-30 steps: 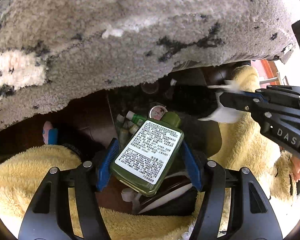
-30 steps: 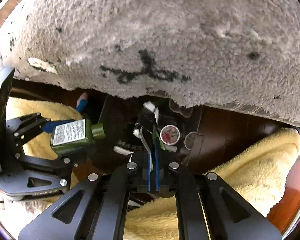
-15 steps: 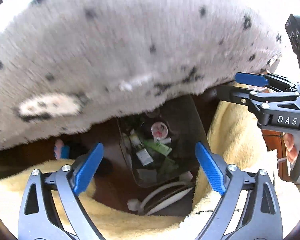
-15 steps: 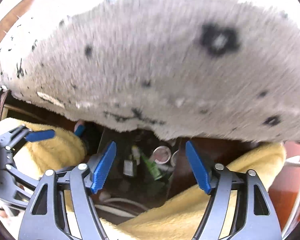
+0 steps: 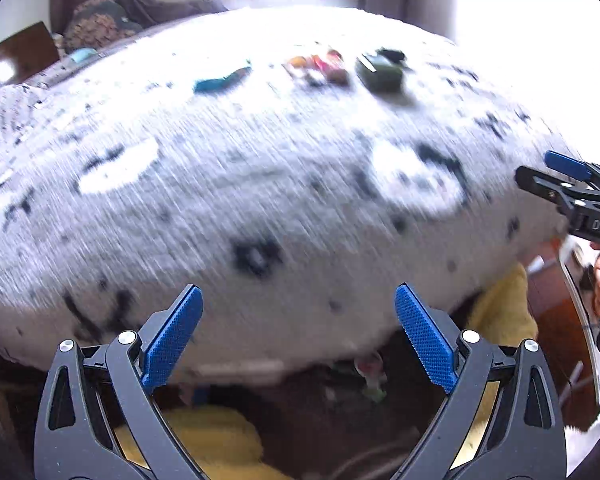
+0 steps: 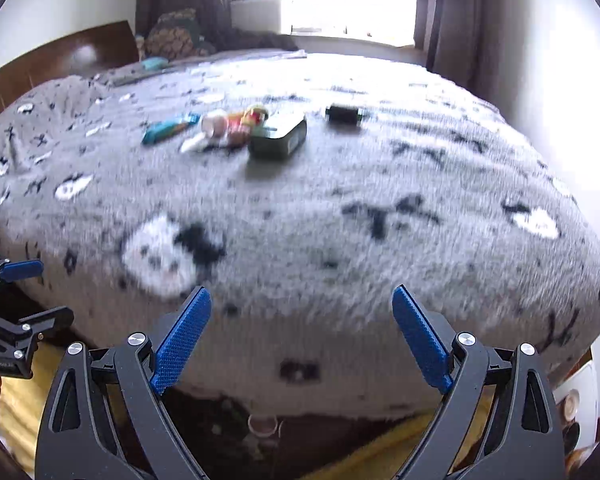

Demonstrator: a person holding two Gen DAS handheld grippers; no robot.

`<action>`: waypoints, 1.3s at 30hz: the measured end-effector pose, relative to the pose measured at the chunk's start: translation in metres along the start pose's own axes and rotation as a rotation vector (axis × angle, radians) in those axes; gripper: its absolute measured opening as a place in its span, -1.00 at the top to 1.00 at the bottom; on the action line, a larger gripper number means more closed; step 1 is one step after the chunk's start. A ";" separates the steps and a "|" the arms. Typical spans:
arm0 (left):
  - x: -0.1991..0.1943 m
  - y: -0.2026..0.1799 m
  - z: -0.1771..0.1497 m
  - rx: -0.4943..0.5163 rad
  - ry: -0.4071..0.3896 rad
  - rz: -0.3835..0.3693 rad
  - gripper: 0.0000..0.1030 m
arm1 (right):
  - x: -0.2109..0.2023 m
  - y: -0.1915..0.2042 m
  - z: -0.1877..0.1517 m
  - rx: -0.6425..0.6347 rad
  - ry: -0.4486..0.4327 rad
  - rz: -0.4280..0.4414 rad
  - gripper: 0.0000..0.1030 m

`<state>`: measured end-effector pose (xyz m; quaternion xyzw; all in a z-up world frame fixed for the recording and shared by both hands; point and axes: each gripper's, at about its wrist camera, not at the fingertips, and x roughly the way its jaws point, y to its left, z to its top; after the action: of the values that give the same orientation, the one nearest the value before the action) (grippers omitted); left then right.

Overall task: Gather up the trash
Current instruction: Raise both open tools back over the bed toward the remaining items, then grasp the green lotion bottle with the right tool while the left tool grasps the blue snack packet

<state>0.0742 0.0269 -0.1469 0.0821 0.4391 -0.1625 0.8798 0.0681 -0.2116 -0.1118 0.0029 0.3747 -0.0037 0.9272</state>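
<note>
Trash still to be collected lies in a loose cluster on the far middle of the grey fluffy bedspread with black and white markings point(image 6: 340, 208): a teal flat wrapper point(image 6: 168, 130), a jumble of small red, yellow and pink packets point(image 6: 236, 124), a dark green boxy container point(image 6: 278, 140) touching that jumble, and a small black cylindrical item point(image 6: 342, 114) just beside it. A second ago the left gripper point(image 5: 296, 344) pinched a green labelled bottle over the dark bin on the floor and the right gripper point(image 6: 300, 340) was pressed together on a white scrap; now both sets of blue-padded fingers stand spread wide with nothing between them, and both views have swung up from the bin to the bed top. That suggests one drop-off is done and the next reach is toward the cluster, which sits well apart from both grippers; motion blur softens its details
</note>
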 end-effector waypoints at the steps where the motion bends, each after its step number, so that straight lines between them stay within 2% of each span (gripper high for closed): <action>1: 0.000 0.005 0.009 -0.011 -0.009 0.013 -0.78 | 0.003 0.001 0.008 0.003 -0.013 -0.007 -0.79; 5: 0.007 0.023 0.036 -0.038 -0.042 0.014 -0.78 | 0.012 0.004 0.033 0.000 -0.046 -0.003 -0.79; 10: 0.031 0.048 0.078 -0.049 -0.098 0.074 -0.78 | 0.038 0.015 0.066 0.015 -0.065 -0.026 -0.79; 17: 0.067 0.077 0.129 -0.068 -0.123 0.111 -0.78 | 0.105 0.018 0.106 0.122 -0.019 -0.019 -0.79; 22: 0.100 0.087 0.160 -0.047 -0.119 0.120 -0.75 | 0.141 0.025 0.118 0.163 0.032 -0.019 -0.79; 25: 0.120 0.090 0.178 -0.033 -0.111 0.125 -0.60 | 0.156 0.029 0.119 0.176 0.057 -0.036 -0.79; 31: 0.160 0.091 0.210 -0.034 -0.047 0.061 -0.35 | 0.172 0.026 0.125 0.194 0.085 -0.056 -0.79; 33: 0.170 0.091 0.216 -0.037 -0.026 0.055 -0.19 | 0.175 0.026 0.127 0.193 0.091 -0.057 -0.67; 36: 0.172 0.085 0.215 -0.015 -0.016 0.057 0.02 | 0.174 0.022 0.127 0.195 0.085 -0.043 -0.30; 37: 0.169 0.081 0.213 0.002 -0.018 0.069 0.05 | 0.173 0.021 0.126 0.188 0.083 -0.040 -0.05; 39: 0.164 0.075 0.209 0.026 -0.014 0.082 0.14 | 0.168 0.019 0.124 0.170 0.079 -0.032 0.00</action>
<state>0.3490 0.0016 -0.1527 0.1106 0.4269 -0.1325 0.8877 0.2756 -0.1945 -0.1391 0.0757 0.4095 -0.0504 0.9078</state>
